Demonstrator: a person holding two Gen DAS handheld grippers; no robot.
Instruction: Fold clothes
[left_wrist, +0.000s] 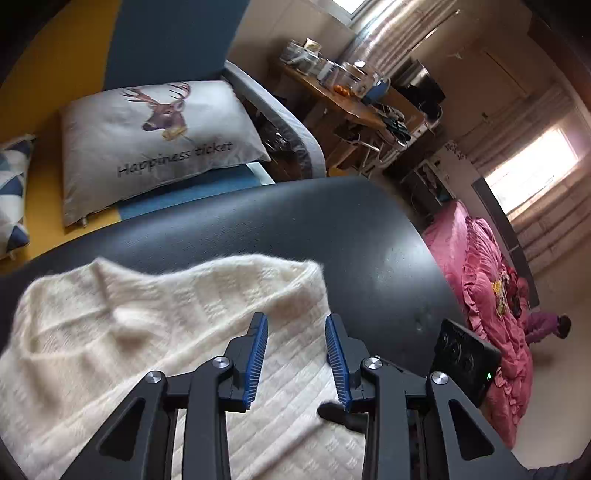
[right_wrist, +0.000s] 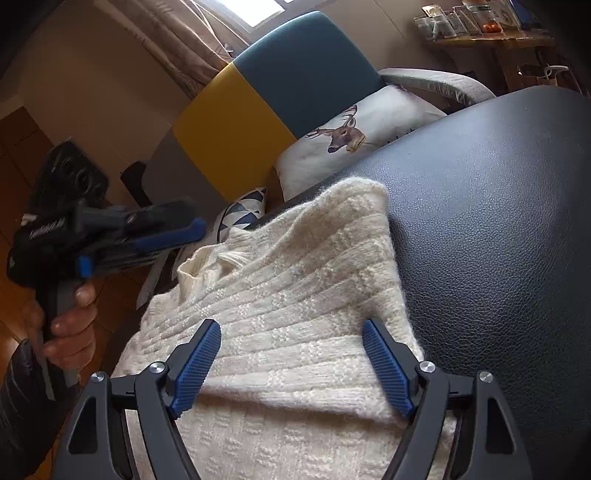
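Cream sweater (right_wrist: 295, 314) lies under both open hand-held grippers.

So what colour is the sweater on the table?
Cream white sweater, ribbed knit; clearest in the right wrist view.

The sweater (right_wrist: 280, 314) lies on the table (right_wrist: 498, 221), toward its left part, one fold of it lying over the layer below. Behind the table stands a sofa (right_wrist: 266, 99) — on its seat a deer pillow (left_wrist: 155, 144) and, to that pillow's left, a patterned cushion (left_wrist: 11, 192). Beyond the sofa's right arm is a cluttered side table (left_wrist: 343, 99); right of the main table, bedding (left_wrist: 487, 295).
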